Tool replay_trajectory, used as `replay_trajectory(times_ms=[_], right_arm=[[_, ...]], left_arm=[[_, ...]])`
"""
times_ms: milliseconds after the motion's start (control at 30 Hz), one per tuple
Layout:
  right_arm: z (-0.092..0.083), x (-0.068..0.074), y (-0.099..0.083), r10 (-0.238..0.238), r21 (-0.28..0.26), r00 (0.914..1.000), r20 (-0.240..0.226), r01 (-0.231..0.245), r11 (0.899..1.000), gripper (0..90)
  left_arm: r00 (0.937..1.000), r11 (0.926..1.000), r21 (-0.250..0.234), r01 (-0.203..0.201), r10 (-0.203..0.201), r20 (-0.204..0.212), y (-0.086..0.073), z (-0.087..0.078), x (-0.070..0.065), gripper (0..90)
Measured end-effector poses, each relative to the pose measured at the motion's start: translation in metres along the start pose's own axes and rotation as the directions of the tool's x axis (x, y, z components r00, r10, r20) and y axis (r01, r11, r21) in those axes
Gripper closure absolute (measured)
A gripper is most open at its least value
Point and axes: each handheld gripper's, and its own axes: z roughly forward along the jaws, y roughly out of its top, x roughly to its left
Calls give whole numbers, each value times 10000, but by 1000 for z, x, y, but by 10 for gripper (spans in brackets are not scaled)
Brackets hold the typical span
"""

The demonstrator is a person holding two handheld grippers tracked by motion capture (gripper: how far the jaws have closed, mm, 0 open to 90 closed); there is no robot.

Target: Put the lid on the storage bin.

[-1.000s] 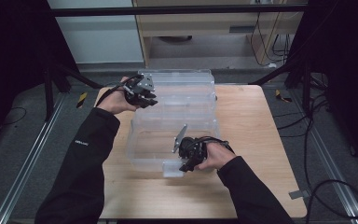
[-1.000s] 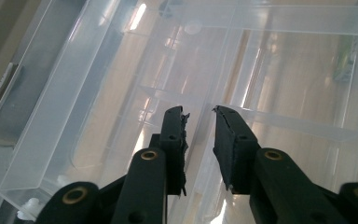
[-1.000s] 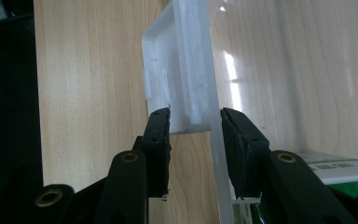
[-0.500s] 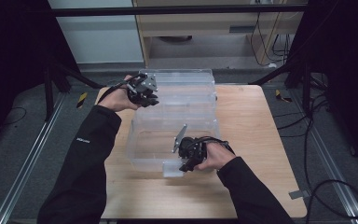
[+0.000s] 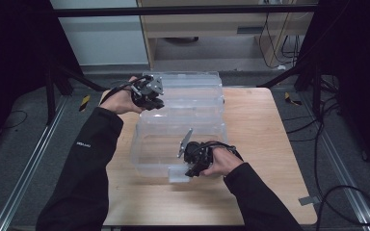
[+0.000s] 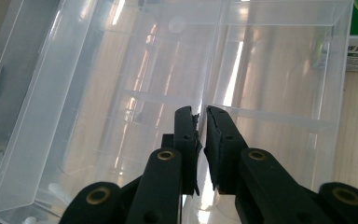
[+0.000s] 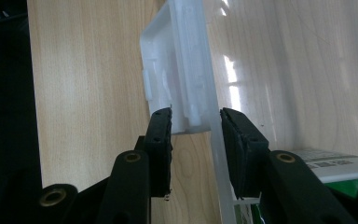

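Jaws of the right gripper [image 5: 189, 166] clamp the near wall of the clear plastic bin [image 5: 173, 139], over its white latch [image 7: 177, 84], at the near middle of the wooden surface [image 5: 265, 144]. Green-labelled packaging [image 7: 335, 170] lies just behind that wall. Farther off, the left gripper [image 5: 150, 98] has just been closing its jaws, now almost together, on the thin rim where the bin meets stacked clear bins [image 5: 188, 89] beyond.
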Motion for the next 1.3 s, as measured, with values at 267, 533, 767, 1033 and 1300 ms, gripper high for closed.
replay_trajectory(times_ms=[267, 533, 767, 1033, 1300], right_arm=[[0, 0, 0, 48, 24, 10000, 5, -48, 10000, 647], [0, 1, 0, 77, 39, 10000, 40, -77, 10000, 648], [0, 1, 0, 30, 29, 10000, 74, -31, 10000, 648], [0, 2, 1, 26, 117, 10000, 65, -26, 9999, 647], [0, 2, 1, 6, 127, 10000, 60, -6, 9999, 646]], left_arm=[[9995, 9994, 157, -320, 320, 9, 3, -9, -10, 832], [9999, 9998, 107, -149, 149, -9, 3, -15, -25, 824], [9998, 9998, -74, -210, 210, 20, 1, -22, -39, 815], [9957, 9957, -33, -923, 923, -76, 0, -28, -48, 804], [9936, 9937, -58, -1119, 1118, -177, -2, -32, -58, 802]])
